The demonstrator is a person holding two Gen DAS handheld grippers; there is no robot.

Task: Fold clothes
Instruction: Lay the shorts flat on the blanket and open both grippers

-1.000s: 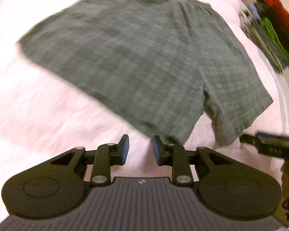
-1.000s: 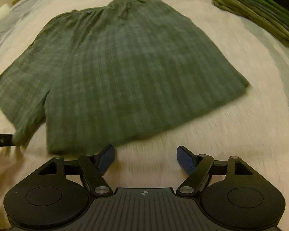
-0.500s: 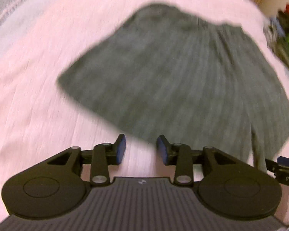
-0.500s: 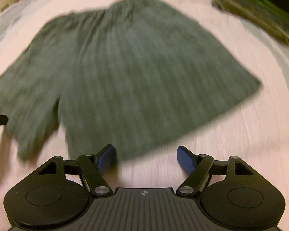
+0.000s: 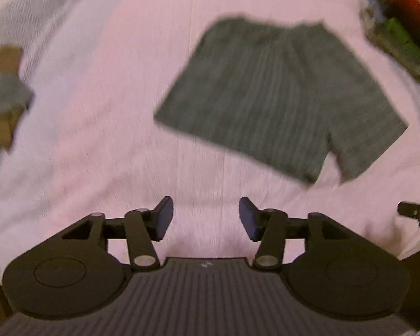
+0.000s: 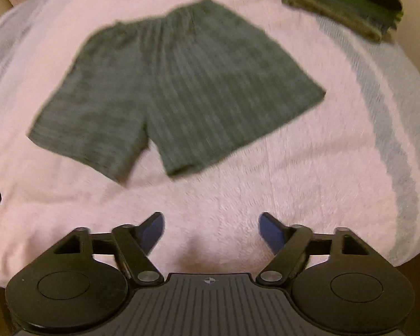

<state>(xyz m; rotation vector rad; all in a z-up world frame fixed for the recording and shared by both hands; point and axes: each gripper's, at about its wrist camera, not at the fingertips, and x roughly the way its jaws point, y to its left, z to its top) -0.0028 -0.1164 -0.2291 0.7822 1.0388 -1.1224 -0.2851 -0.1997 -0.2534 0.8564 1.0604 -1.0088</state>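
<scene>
A pair of grey-green checked shorts (image 5: 277,98) lies spread flat on the pink fluffy blanket (image 5: 126,112), waistband at the far side, leg hems toward me. The left gripper (image 5: 205,217) hovers well above and short of the near hems; its jaws are opening with nothing between them. In the right wrist view the same shorts (image 6: 182,84) lie ahead, and the right gripper (image 6: 211,229) hangs high over bare blanket (image 6: 308,168), jaws opening wide, nothing between them. The right gripper's tip (image 5: 414,212) shows at the right edge of the left view.
A stack of folded clothes (image 6: 347,2) in green, olive, dark and red sits at the far right of the bed. At the left edge is a cardboard box with grey cloth (image 5: 2,95). A pale striped sheet (image 6: 389,128) borders the blanket on the right.
Both grippers have risen away from the shorts' near hems, so the shorts look smaller and farther. Both pairs of jaws have spread wider. The shorts stay flat.
</scene>
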